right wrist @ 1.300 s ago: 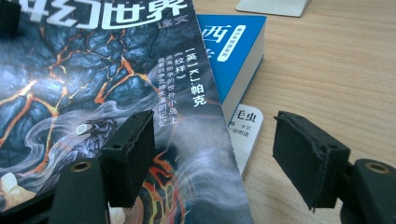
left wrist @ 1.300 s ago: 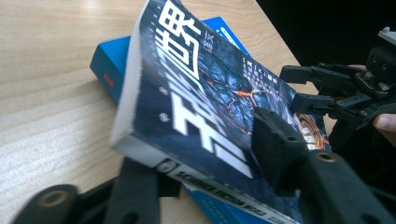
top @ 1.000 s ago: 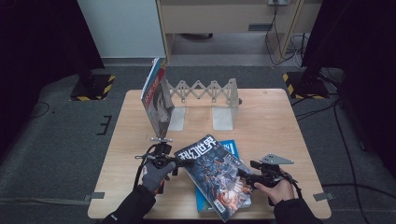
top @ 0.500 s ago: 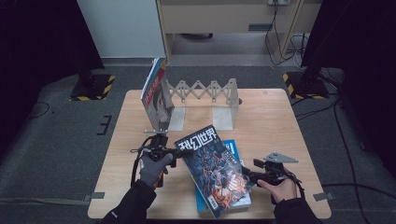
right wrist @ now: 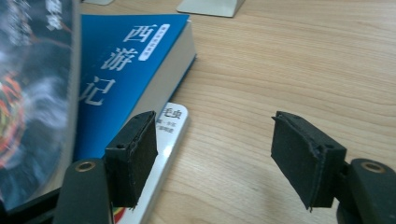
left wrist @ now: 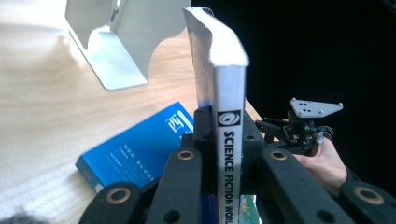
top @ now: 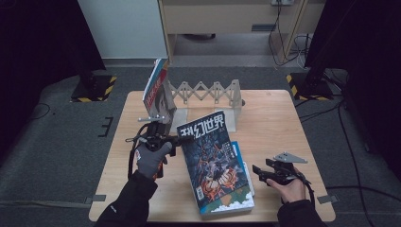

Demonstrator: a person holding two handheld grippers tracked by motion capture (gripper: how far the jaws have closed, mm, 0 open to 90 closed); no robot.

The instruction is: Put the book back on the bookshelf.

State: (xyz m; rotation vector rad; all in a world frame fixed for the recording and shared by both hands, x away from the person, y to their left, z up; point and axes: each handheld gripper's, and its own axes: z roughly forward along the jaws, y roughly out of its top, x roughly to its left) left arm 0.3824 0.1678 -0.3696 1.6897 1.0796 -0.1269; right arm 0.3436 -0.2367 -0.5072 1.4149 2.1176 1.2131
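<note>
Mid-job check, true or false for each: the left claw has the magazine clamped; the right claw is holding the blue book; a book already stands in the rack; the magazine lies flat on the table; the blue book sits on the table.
1. The left claw has the magazine clamped. True.
2. The right claw holds the blue book. False: its jaws stand open, with nothing between them.
3. A book stands in the rack. True.
4. The magazine lies flat. False: its gripped edge is raised.
5. The blue book sits on the table. True.

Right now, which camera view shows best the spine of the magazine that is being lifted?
The left gripper view: the magazine's white spine faces the camera, lettering readable, clamped in the left gripper. The high view shows its dark cover, not the spine. The right gripper view catches a blurred cover edge.
</note>
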